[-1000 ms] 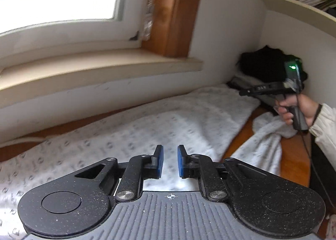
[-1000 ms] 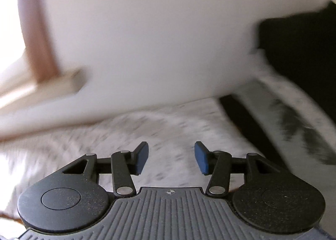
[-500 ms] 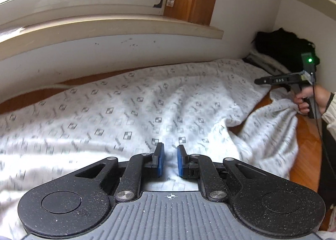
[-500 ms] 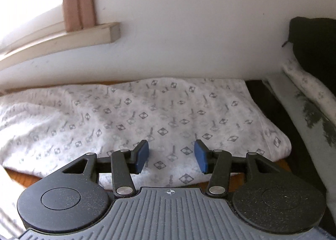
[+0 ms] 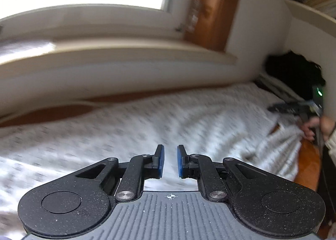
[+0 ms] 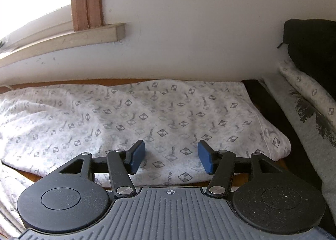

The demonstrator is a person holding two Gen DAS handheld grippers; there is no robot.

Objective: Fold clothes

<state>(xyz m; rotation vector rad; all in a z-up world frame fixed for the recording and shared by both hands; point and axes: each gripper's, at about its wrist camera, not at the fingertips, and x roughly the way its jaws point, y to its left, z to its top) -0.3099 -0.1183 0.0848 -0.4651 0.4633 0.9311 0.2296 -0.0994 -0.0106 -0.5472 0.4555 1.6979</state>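
The garment (image 6: 147, 118) — white, patterned — lies spread flat along the wall under the sill (image 6: 63, 38). Your left gripper (image 5: 169, 161) hovers over it, jaws nearly together, empty. Your right gripper (image 6: 171, 157) has just been opening — nothing between its pads.

Left tongs (image 5: 169, 161): matte black speckled linkage arms, silver pivot screws, blue pads on the fingertips (image 5: 160, 160), ribbed grey body bearing a small white crosshair mark. Right tongs (image 6: 171, 157): same build, blue pads, round black discs either side. Person's right hand (image 5: 315, 126): pale cream cuff at the wrist.
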